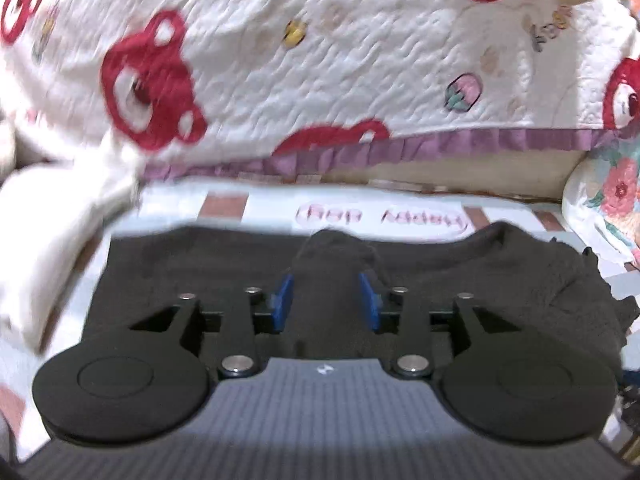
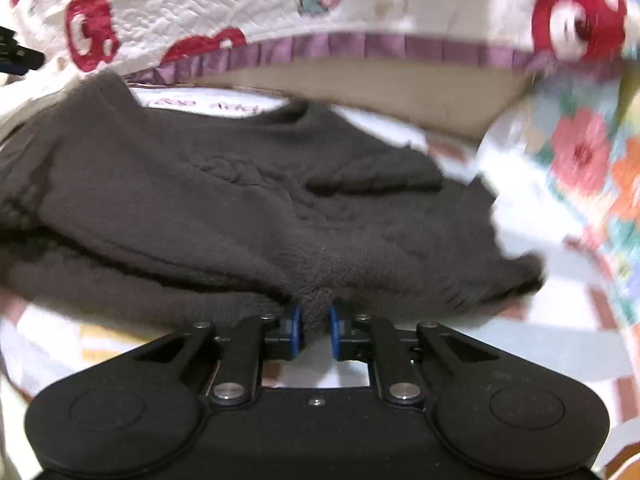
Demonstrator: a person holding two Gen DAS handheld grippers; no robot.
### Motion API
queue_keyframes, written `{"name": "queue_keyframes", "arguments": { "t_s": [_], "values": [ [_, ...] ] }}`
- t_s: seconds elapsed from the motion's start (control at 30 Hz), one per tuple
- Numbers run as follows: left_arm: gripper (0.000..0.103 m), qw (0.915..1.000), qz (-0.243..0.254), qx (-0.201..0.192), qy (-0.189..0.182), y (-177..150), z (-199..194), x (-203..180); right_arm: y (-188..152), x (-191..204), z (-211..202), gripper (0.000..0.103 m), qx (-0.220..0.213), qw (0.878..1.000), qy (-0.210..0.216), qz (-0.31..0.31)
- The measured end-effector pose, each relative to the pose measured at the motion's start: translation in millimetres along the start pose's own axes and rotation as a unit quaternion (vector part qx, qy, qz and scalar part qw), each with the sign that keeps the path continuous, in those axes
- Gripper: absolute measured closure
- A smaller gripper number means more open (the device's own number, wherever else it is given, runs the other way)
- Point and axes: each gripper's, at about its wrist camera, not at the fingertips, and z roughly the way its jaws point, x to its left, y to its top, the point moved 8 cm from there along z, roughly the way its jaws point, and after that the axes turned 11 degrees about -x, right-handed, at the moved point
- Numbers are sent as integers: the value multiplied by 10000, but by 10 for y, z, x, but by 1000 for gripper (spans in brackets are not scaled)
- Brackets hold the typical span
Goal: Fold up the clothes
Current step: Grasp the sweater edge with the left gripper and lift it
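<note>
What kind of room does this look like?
Probably a bedroom: a dark sweater lies on a patterned bedsheet, beside a bear-print quilt and a floral pillow.

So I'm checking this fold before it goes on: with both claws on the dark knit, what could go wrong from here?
1. The right claw pinches only a small nub at the edge of the dark knit garment; it may slip out when lifted.
2. The left claw holds a bunched hump, so the layers could fold unevenly.
3. The bear-print quilt hangs close behind and might snag.
</note>
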Motion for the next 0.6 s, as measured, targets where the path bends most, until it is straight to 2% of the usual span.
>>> {"name": "queue_keyframes", "arguments": {
  "t_s": [0.07, 0.17, 0.2, 0.23, 0.3, 0.37, 0.47, 0.53, 0.57, 0.6],
  "values": [
    [61, 9992, -260, 306, -35, -141, 24, 79, 25, -23, -185, 90, -109, 9996, -99, -227],
    [57, 9949, -650, 764, -87, -349, 55, 193, -142, 42, -246, 90, 103, 9975, -178, -681],
    [56, 9927, -780, 916, -104, -418, 64, 229, -207, 51, -222, 93, 215, 9973, -146, -683],
    [56, 9901, -909, 1067, -122, -486, 72, 266, -244, 31, -218, 100, 308, 9980, -92, -535],
    [56, 9828, -1252, 1348, -174, -591, 104, 306, -300, -9, -218, 100, 456, 9987, 19, -244],
    [55, 9766, -1560, 1446, -311, -622, 156, 309, -203, -50, -288, 99, 249, 9996, 137, -61],
    [50, 9703, -1947, 1409, -282, -626, 283, 338, 25, -82, -395, 88, -263, 9987, 405, 183],
    [50, 9660, -2169, 1394, -181, -646, 418, 373, 177, -90, -376, 69, -502, 9963, 612, 329],
    [50, 9639, -2252, 1408, -161, -662, 491, 383, 243, -80, -348, 66, -577, 9954, 701, 318],
    [52, 9659, -2178, 1385, -196, -655, 531, 355, 291, -43, -293, 62, -602, 9950, 783, 164]
  ]
}}
